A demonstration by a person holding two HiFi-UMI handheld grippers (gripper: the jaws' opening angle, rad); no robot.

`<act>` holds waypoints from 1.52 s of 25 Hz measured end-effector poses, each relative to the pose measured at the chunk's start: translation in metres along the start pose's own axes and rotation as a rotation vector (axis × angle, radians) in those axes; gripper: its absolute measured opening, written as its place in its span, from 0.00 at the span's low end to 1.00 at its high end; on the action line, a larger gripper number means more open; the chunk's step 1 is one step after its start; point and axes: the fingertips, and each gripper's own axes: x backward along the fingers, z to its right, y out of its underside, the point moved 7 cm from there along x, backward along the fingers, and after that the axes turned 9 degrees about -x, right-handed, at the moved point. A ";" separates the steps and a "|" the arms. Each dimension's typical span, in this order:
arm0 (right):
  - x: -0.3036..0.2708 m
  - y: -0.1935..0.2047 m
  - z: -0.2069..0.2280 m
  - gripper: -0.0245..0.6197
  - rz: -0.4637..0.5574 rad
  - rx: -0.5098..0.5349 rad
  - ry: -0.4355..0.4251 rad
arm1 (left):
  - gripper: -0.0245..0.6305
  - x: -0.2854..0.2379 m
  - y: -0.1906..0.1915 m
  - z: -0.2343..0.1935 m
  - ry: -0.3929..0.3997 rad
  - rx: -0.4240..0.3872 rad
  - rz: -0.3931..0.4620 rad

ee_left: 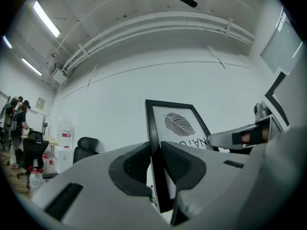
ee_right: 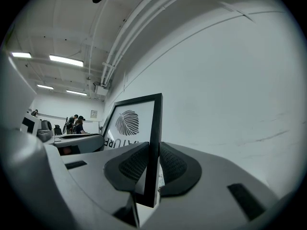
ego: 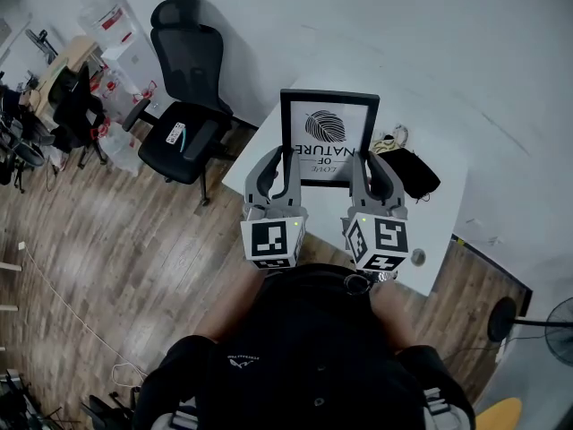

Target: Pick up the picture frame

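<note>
Holding with both tools, out in front of my operator's chest. From the head view, the two forearms run forward side by side and the grippers sit parallel, pointing away from the body toward the wall and roughly level. Each marker cube is at the near end, close to the torso.

Left gripper (ego: 276,161): jaws closed on the left side rail of the picture frame (ego: 329,137). The left gripper view confirms it, with the dark pads pressed on either side of the black rail. That rail runs up between them and pokes out below.

Right gripper (ego: 374,164): same story on the right side rail. In the right gripper view the rail stands edge-on between the two pads, both touching it.

Frame position: spanned between the two tools, above the far side of the white table (ego: 439,231), close to the wall. The printed face with the leaf shows to the head camera, lettering upside down from here. I cannot tell whether its lower edge touches the tabletop.

Nearby: a black bag (ego: 412,173) lies on the table just right of the right gripper. A black office chair (ego: 183,106) stands off to the left on the wood floor.
</note>
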 end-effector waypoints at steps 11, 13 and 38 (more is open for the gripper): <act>-0.004 -0.005 0.011 0.15 0.008 -0.002 0.016 | 0.15 -0.013 -0.003 0.007 0.011 -0.004 0.002; -0.003 -0.005 0.012 0.14 0.011 -0.005 0.025 | 0.15 -0.014 -0.003 0.008 0.018 -0.005 0.004; -0.005 0.004 -0.002 0.14 -0.013 0.001 -0.028 | 0.15 0.007 0.005 -0.001 -0.040 0.005 -0.016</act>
